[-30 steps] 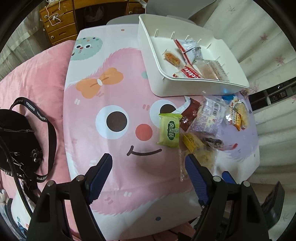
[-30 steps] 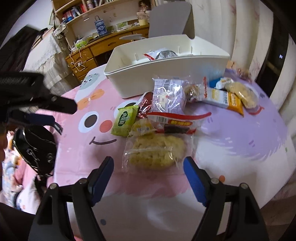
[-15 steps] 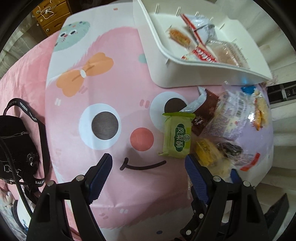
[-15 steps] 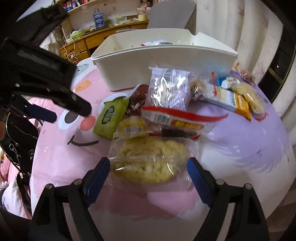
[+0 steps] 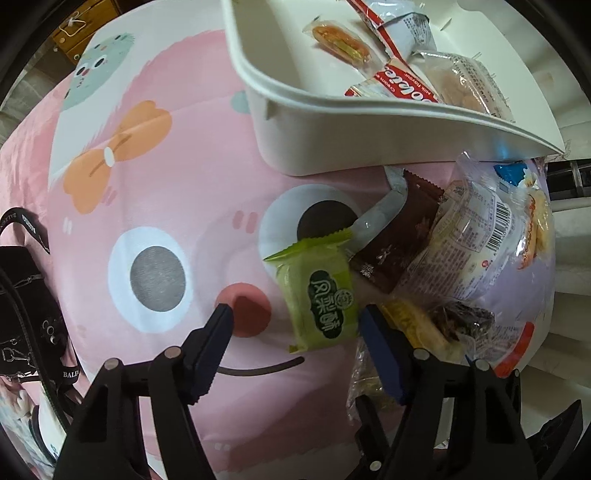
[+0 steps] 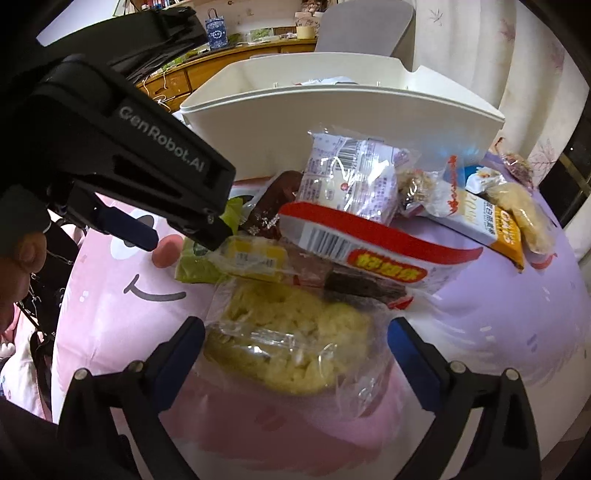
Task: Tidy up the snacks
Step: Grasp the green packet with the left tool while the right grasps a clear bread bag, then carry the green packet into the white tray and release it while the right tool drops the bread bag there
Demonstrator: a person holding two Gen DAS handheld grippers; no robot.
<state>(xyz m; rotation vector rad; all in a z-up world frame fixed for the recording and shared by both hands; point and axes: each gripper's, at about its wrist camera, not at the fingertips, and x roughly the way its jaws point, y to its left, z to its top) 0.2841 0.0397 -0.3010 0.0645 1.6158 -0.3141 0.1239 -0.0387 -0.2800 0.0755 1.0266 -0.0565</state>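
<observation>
A pile of snacks lies on the pink cartoon tablecloth in front of a white bin (image 5: 332, 144) that holds several packets. My left gripper (image 5: 297, 314) is open, its fingers on either side of the near end of a green pastry packet (image 5: 321, 291). My right gripper (image 6: 295, 332) is open around a clear bag of yellow puffed snack (image 6: 291, 347). The left gripper's body (image 6: 147, 166) shows in the right wrist view over the green packet (image 6: 195, 266). A red-and-white packet (image 6: 369, 254) lies just behind the yellow bag.
Brown (image 5: 402, 254), clear barcode (image 5: 476, 236) and yellow (image 5: 417, 325) packets crowd right of the green one. An orange box (image 6: 495, 221) lies at the right. A black strap bag (image 5: 26, 295) sits at the left edge. A wooden dresser (image 6: 177, 81) and grey chair (image 6: 365, 29) stand behind.
Both grippers moved down and forward toward the pile. The left one now straddles the green packet; the right one now straddles the yellow snack bag. Both stay open.
</observation>
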